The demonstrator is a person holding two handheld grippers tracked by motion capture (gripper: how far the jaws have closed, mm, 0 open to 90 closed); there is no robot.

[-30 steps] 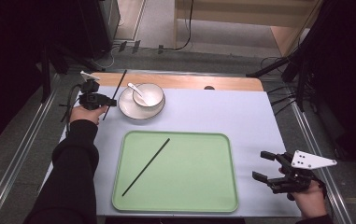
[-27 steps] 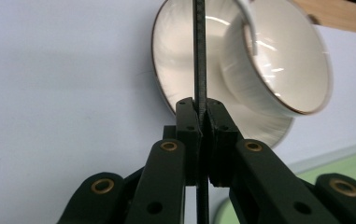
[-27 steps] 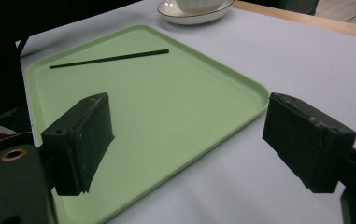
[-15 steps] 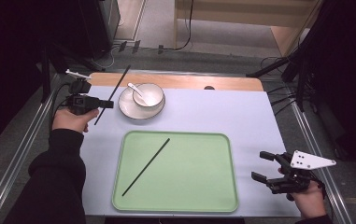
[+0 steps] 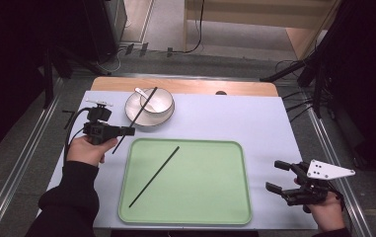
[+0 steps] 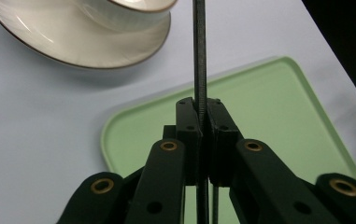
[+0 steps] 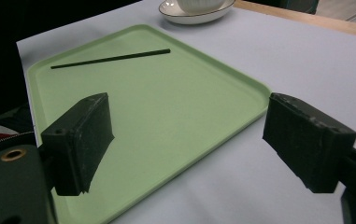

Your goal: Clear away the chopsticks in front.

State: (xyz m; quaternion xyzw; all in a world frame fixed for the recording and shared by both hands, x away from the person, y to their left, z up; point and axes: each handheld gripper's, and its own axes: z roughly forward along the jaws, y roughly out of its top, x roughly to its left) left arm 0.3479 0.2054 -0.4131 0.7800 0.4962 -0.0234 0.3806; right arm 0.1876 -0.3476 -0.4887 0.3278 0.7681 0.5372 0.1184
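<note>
My left gripper (image 5: pixel 128 131) is shut on a black chopstick (image 5: pixel 141 111) near its lower end. The stick slants up and away across the white bowl (image 5: pixel 157 101) and saucer. In the left gripper view the jaws (image 6: pixel 202 105) pinch this chopstick (image 6: pixel 199 51), which rises straight up, with the green tray (image 6: pixel 278 107) beyond. A second black chopstick (image 5: pixel 154 176) lies diagonally on the green tray (image 5: pixel 210 197). My right gripper (image 5: pixel 273 175) stands open at the tray's right side, nothing between its jaws. In the right gripper view (image 7: pixel 187 116) the tray (image 7: pixel 175 107) and the lying chopstick (image 7: pixel 110 59) are ahead.
A white spoon (image 5: pixel 140 92) rests in the bowl, which sits on a saucer (image 5: pixel 136 116) at the back left of the pale mat (image 5: pixel 274 128). A wooden table edge (image 5: pixel 185 86) runs along the back. Metal rails flank the table.
My left gripper has carried its chopstick from the back left toward the tray's near-left corner, and the stick now crosses over the bowl. The right gripper has stayed put.
</note>
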